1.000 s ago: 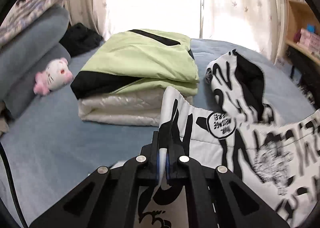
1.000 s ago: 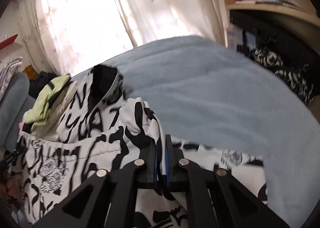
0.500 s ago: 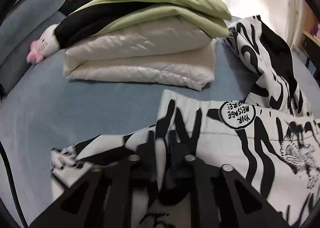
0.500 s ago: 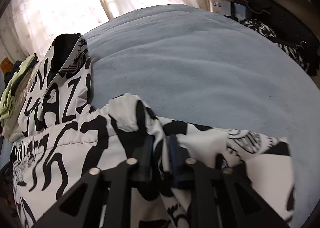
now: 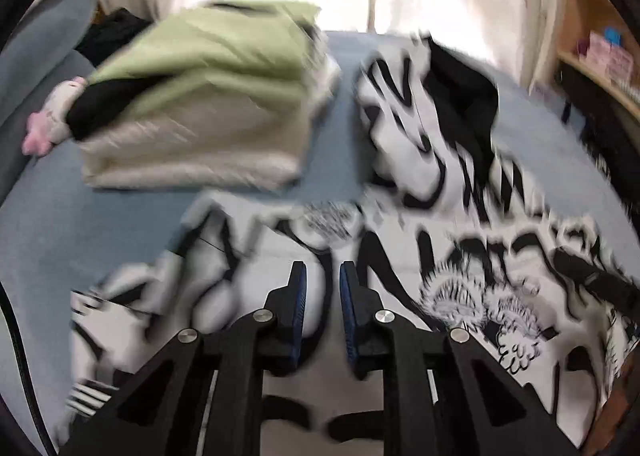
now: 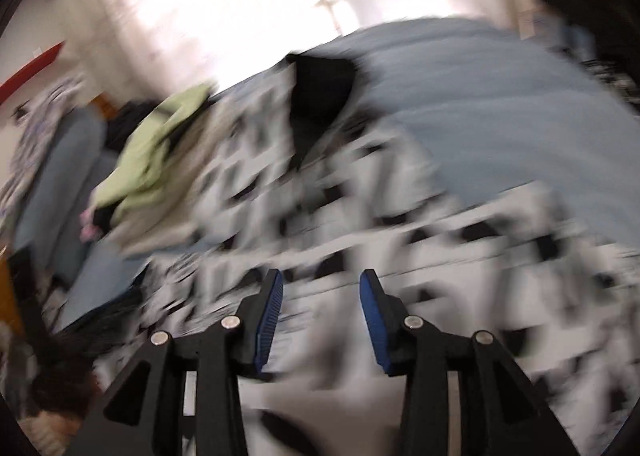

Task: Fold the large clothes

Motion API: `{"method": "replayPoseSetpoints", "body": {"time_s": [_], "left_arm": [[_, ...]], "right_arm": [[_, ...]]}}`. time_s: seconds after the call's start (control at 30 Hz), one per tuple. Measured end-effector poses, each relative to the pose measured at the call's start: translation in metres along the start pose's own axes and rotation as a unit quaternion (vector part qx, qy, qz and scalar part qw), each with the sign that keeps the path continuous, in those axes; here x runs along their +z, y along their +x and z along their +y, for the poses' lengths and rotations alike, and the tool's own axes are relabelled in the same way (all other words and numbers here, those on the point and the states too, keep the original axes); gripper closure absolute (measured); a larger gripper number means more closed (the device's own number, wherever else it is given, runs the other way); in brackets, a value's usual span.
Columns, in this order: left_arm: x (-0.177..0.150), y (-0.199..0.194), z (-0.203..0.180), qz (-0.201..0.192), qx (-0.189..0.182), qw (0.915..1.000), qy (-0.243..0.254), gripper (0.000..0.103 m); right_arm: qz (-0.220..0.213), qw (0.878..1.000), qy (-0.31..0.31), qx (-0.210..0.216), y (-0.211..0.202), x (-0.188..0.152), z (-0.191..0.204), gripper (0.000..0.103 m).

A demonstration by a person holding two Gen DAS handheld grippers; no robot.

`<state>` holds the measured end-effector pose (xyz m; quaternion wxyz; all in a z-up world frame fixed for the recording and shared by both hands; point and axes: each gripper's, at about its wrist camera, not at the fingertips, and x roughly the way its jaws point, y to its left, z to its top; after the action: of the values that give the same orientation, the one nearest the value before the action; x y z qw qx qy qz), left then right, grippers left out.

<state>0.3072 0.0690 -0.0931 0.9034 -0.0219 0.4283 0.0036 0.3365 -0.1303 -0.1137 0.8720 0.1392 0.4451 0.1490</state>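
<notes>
I've let go: both the left gripper (image 5: 323, 276) and right gripper (image 6: 321, 286) fingers now apart over the jacket (image 5: 460, 256); soft, floppy, probably best pinched along hems.

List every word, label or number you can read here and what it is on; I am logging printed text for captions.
No text can be read in these pictures.
Black-and-white printed garment: a round badge of lettering and big black graffiti-style strokes, all too blurred by motion to read.
Boxes on the shelf: too small and blurred to read.
In the right wrist view the garment's print is smeared, and no letters can be made out.
</notes>
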Motion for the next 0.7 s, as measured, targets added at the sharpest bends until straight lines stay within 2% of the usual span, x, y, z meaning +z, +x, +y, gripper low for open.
{"method": "replayPoseSetpoints", "body": {"time_s": [0.07, 0.13, 0.2, 0.23, 0.27, 0.3, 0.4, 0.43, 0.5, 0.53, 0.6, 0.7], "left_arm": [[-0.011, 0.022, -0.011, 0.029, 0.016, 0.9993, 0.017, 0.088], [-0.015, 0.029, -0.012, 0.023, 0.025, 0.9989, 0.032, 0.088], [-0.012, 0.032, -0.009, 0.020, 0.031, 0.9986, 0.037, 0.088], [-0.009, 0.033, -0.007, 0.019, 0.031, 0.9987, 0.035, 0.089], [-0.005, 0.034, 0.000, 0.016, 0.027, 0.9990, 0.033, 0.094], [-0.001, 0.034, 0.007, 0.017, 0.016, 0.9993, 0.028, 0.099], [0.006, 0.031, 0.038, 0.010, -0.005, 0.9999, 0.004, 0.099], [0.008, 0.031, 0.047, 0.006, -0.006, 1.0000, 0.000, 0.099], [0.008, 0.032, 0.073, 0.007, 0.000, 0.9999, -0.015, 0.099], [0.007, 0.031, 0.086, 0.009, 0.005, 0.9995, -0.031, 0.099], [0.007, 0.025, 0.104, 0.015, 0.012, 0.9981, -0.058, 0.099], [0.005, 0.007, 0.110, 0.020, 0.026, 0.9976, -0.061, 0.095]], "right_arm": [[0.040, 0.999, -0.010, -0.015, 0.027, -0.009, 0.001, 0.063], [0.029, 1.000, 0.003, 0.001, 0.029, -0.008, -0.015, 0.066], [0.009, 1.000, 0.013, -0.007, 0.022, -0.002, -0.034, 0.073], [-0.005, 1.000, 0.013, -0.020, 0.016, 0.002, -0.048, 0.082], [-0.014, 0.999, 0.011, -0.026, 0.011, 0.005, -0.062, 0.101], [-0.018, 0.999, 0.010, -0.036, 0.007, 0.007, -0.074, 0.103], [-0.048, 0.993, 0.045, -0.097, -0.021, 0.009, -0.131, 0.103], [-0.055, 0.992, 0.060, -0.096, -0.029, 0.008, -0.148, 0.103], [-0.066, 0.985, 0.097, -0.123, -0.048, 0.000, -0.180, 0.103], [-0.072, 0.983, 0.126, -0.108, -0.057, -0.005, -0.196, 0.103], [-0.079, 0.977, 0.163, -0.109, -0.073, -0.010, -0.206, 0.103], [-0.071, 0.979, 0.137, -0.135, -0.085, -0.012, -0.179, 0.096]]}}
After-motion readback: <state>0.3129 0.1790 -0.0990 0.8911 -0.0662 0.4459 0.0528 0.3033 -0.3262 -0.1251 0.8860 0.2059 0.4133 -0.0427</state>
